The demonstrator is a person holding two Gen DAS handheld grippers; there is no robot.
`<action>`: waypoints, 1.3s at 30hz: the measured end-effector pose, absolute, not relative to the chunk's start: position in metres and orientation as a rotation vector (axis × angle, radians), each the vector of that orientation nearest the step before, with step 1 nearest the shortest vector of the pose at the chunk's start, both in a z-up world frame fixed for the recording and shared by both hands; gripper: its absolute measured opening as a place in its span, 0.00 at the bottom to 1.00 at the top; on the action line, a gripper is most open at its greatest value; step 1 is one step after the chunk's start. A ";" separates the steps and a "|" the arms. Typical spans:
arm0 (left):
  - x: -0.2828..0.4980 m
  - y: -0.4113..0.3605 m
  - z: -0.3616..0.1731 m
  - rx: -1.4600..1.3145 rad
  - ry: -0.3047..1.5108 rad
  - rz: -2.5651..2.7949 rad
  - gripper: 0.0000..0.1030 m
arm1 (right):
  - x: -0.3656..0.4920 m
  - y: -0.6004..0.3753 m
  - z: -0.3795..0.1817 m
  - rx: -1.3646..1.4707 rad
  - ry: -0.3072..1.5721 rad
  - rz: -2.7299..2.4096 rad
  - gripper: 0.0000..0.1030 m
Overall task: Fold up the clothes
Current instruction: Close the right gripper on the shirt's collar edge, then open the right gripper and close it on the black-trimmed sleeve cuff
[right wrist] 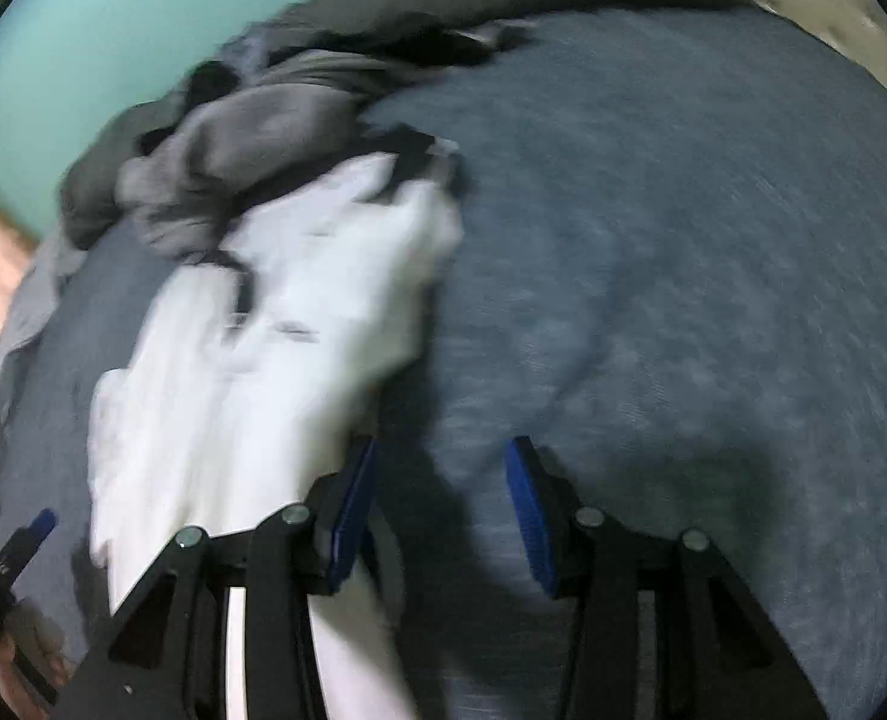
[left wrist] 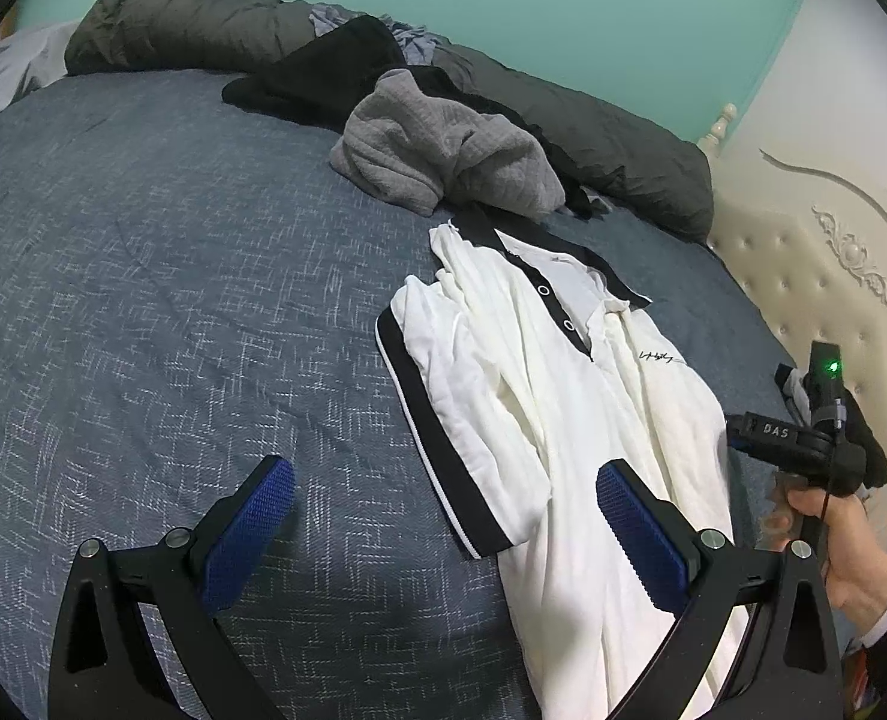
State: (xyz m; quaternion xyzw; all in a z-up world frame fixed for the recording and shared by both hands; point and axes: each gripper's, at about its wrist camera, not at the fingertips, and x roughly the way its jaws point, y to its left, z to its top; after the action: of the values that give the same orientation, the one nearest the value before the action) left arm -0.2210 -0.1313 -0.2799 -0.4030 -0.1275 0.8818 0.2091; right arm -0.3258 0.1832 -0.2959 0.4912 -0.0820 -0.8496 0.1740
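A white polo shirt [left wrist: 539,396] with a black collar and black sleeve trim lies crumpled lengthwise on the blue bedspread [left wrist: 143,312]. My left gripper [left wrist: 443,534] hovers open over the shirt's lower left part. Its right finger [left wrist: 641,534] is above the white cloth and its left finger [left wrist: 251,534] above bare bedspread. My right gripper [left wrist: 743,435], held by a hand, sits at the shirt's right edge. In the blurred right wrist view the right gripper [right wrist: 443,510] stands open with only bedspread between its fingers, and the shirt [right wrist: 275,330] lies beside its left finger [right wrist: 353,516].
A grey knit garment [left wrist: 443,150] is heaped just beyond the shirt's collar, with a black garment [left wrist: 335,72] behind it. A dark duvet [left wrist: 611,138] runs along the teal wall. A cream padded headboard [left wrist: 815,252] borders the bed on the right.
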 end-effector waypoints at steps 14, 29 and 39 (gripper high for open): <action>-0.220 -0.130 -0.280 -1.120 -0.353 2.450 1.00 | -0.325 0.122 -0.303 1.405 0.113 -2.299 0.44; -0.222 -0.130 -0.282 -1.128 -0.357 2.455 1.00 | -0.317 0.152 -0.286 1.338 -0.107 -2.314 0.04; -0.221 -0.130 -0.282 -1.129 -0.356 2.456 1.00 | -0.315 0.224 -0.230 1.242 -0.083 -2.544 0.03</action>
State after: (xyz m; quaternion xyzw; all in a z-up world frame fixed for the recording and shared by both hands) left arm -0.2206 -0.1301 -0.2823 -0.4052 -0.1276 0.8815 0.2062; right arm -0.3152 0.2244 -0.2302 0.4332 -0.0288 -0.8875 0.1542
